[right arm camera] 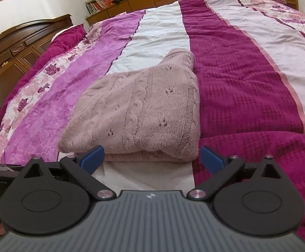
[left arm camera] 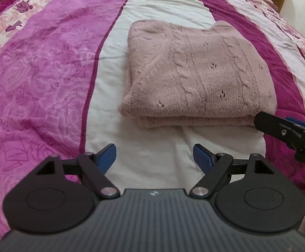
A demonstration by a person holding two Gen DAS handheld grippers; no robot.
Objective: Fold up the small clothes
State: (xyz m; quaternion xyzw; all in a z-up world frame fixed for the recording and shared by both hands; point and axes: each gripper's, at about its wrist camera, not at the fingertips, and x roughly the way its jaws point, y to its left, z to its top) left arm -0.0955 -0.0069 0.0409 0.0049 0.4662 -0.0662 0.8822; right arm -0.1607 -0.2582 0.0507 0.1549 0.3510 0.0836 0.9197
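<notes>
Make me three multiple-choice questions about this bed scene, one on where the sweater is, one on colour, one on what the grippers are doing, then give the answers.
1. Where does the folded sweater lie?
A. on the white stripe of the bedspread, its right edge reaching the dark magenta stripe
B. on the wooden headboard
C. on the floor

2. What colour is the sweater?
A. navy blue
B. dusty pink
C. green

3. How do the two grippers stand?
A. both shut on the sweater
B. the left one holds a sleeve
C. both open and holding nothing

Answers:
1 A, white fabric shows under its left and near edges, magenta along its right.
2 B, the cable knit is pale pink in both views.
3 C, the left gripper and the right gripper show spread blue pads with nothing between them.
</notes>
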